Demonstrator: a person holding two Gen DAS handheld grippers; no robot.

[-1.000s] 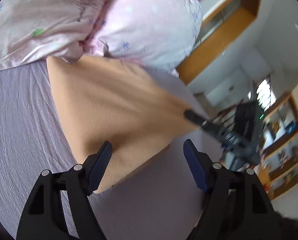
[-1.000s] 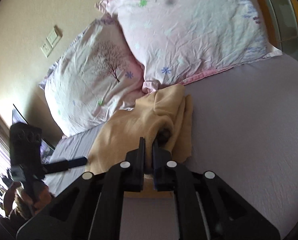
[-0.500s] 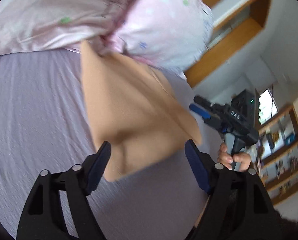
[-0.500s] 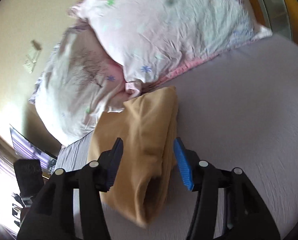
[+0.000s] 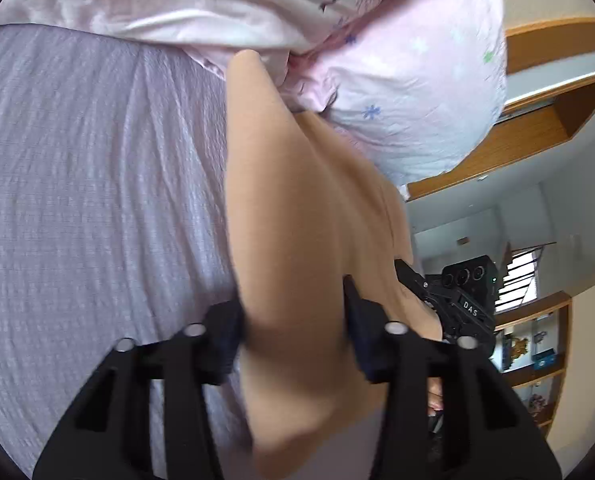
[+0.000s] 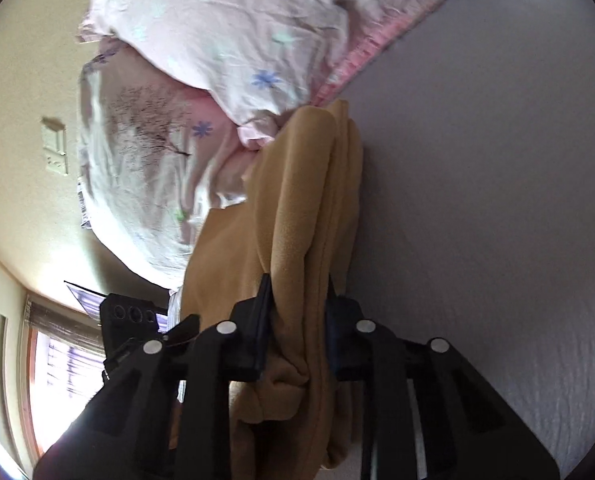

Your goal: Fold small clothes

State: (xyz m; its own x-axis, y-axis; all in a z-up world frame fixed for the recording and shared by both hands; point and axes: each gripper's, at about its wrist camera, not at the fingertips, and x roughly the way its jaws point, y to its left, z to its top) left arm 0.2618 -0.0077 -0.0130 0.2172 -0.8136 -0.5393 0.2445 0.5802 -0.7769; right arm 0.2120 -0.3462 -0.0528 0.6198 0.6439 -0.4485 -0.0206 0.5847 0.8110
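Note:
A tan fleece garment (image 5: 297,216) lies folded into a long strip on the lilac bed sheet (image 5: 89,184), its far end touching the pillows. My left gripper (image 5: 293,320) has its jaws around the near left part of the garment, pressed against the cloth on both sides. My right gripper (image 6: 299,312) has its jaws closed on the thick folded edge of the same garment (image 6: 305,208). The right gripper also shows in the left wrist view (image 5: 453,300), beyond the cloth.
Two pink floral pillows (image 5: 397,92) (image 6: 233,40) lie at the head of the bed against the wall. A wooden headboard frame (image 5: 537,128) stands behind them. A wall switch (image 6: 55,148) and a bright window (image 6: 65,364) are at the left.
Both grippers were open half a second ago and have closed on the garment's near end. The right gripper had let go of the cloth one second ago before gripping it again.

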